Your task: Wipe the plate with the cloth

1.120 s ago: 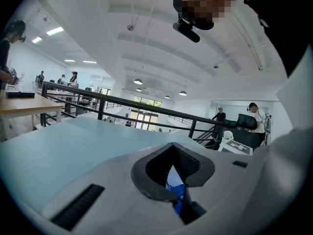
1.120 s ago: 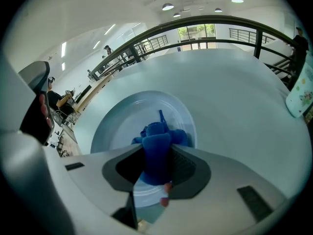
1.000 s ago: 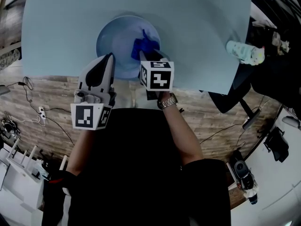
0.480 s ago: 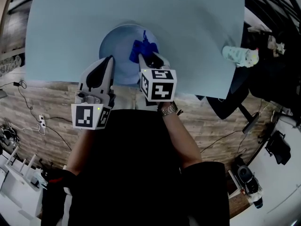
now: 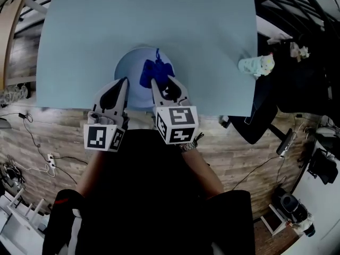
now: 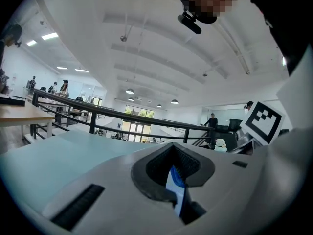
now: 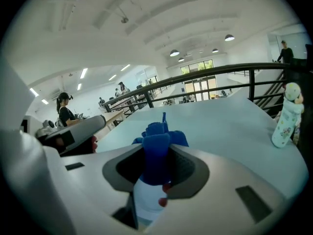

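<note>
left gripper (image 5: 125, 80) fingers pinch plate (image 5: 126, 68) rim | right gripper (image 5: 162, 81) fingers clamp cloth (image 5: 153, 69), tip pointing away

Deep blue cloth (image 5: 155, 70), pale blue plate (image 5: 130, 69), light blue-grey table (image 5: 95, 25); brown wood-grain floor (image 5: 241, 134), black clothing (image 5: 149, 195)

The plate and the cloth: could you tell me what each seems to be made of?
The plate: pale blue, smooth and rigid-looking, probably plastic or glazed ceramic; I cannot tell which. The cloth: dark blue soft fabric, bunched into folds; weave too small to see.
</note>
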A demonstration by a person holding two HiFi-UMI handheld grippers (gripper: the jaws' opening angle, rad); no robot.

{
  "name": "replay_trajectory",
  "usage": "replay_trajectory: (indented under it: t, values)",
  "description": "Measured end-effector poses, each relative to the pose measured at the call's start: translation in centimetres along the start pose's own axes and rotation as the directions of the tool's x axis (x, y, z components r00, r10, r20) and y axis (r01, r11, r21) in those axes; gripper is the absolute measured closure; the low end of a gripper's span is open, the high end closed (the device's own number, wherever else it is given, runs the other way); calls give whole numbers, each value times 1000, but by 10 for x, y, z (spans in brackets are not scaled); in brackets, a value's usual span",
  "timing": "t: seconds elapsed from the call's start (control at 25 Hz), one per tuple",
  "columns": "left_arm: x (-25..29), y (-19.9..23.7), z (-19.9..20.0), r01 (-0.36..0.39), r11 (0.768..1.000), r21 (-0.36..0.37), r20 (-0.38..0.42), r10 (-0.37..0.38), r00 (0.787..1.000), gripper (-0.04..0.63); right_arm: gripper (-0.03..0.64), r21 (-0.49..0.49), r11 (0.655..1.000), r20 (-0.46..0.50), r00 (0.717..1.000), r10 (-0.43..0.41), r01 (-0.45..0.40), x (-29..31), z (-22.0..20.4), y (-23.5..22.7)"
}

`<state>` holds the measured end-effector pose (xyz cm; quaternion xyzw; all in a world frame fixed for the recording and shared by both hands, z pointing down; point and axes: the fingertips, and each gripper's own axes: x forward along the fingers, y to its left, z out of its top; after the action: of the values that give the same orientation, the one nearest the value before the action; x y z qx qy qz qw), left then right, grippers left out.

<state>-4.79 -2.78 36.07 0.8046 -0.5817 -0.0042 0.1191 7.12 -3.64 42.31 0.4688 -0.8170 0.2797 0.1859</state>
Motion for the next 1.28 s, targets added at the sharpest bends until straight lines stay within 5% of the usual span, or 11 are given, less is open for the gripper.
replay_trajectory:
  t: [0.48, 1.28]
  values:
    - [-22, -24, 65, 66, 997, 45, 95, -70, 993, 594, 499, -54, 998, 290, 957, -23, 40, -83, 68, 27]
    - [-16, -10, 137, 2, 999, 45, 173, -10, 985, 594, 499, -10, 999, 460, 887, -36, 46, -125, 154, 25]
